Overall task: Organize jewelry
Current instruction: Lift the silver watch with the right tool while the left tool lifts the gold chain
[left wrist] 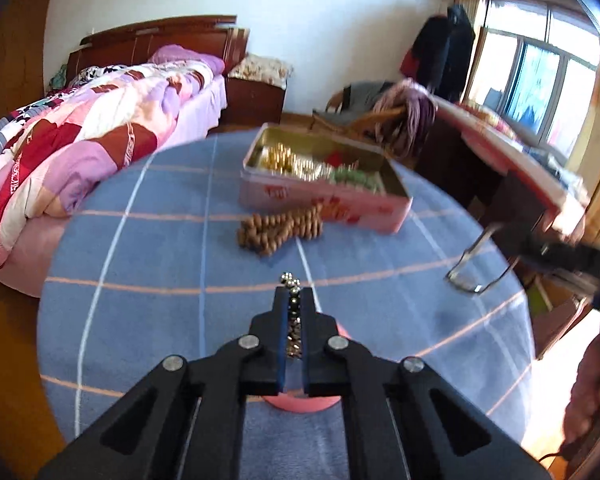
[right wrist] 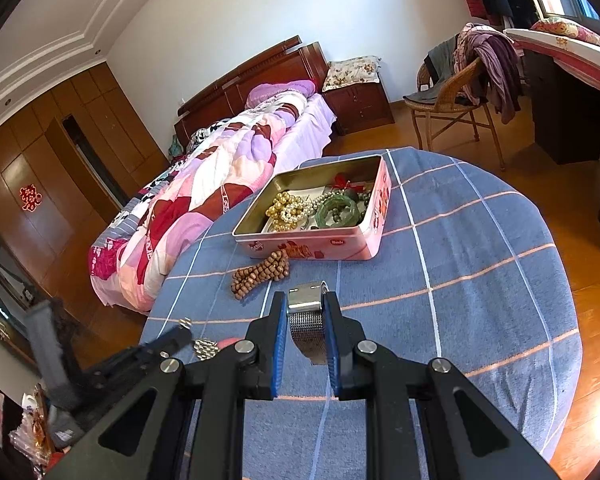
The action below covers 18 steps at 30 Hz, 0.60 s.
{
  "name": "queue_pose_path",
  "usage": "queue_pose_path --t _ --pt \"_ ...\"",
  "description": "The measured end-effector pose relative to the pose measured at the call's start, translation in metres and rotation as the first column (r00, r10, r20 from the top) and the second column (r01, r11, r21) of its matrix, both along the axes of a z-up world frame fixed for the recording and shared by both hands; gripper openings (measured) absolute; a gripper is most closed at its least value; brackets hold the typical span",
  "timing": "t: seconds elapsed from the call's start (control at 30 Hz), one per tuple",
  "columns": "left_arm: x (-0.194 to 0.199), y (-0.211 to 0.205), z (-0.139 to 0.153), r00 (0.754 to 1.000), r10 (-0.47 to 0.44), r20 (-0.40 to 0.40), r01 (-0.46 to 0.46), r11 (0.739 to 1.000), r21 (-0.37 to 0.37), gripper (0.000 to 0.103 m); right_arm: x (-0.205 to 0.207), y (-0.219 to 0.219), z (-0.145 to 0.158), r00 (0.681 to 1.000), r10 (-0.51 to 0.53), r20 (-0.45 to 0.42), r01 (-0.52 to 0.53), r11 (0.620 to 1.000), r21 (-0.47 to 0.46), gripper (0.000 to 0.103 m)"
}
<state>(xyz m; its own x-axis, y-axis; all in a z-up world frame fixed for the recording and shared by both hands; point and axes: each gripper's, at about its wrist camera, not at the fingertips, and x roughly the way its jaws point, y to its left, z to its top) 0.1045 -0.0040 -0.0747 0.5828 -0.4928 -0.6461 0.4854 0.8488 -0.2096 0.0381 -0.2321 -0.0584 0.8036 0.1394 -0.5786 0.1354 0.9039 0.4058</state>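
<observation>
Partly done. Pink tin [right wrist: 332,245] on tabletop [right wrist: 480,264] already holds pearls, green bangle. Wooden bead string [right wrist: 260,274] lies outside, beside tin. Left claw [left wrist: 294,300] clamped on silver bead chain [left wrist: 293,316]; right claw [right wrist: 306,312] grips mesh watch band [right wrist: 308,326]. Both items not yet binned.

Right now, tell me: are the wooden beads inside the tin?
No, the wooden beads lie on the blue cloth just in front of the tin, outside its wall.
</observation>
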Motion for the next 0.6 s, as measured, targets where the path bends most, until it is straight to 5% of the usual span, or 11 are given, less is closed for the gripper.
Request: queue_pose_path --t 0.6 --pt "0.001 -0.006 0.053 0.994 -0.034 0.103 0.046 0.993 -0.11 0.005 0.008 0.0 0.034 0.996 0.009 0.085 -0.006 0.999 -0.032 0.017"
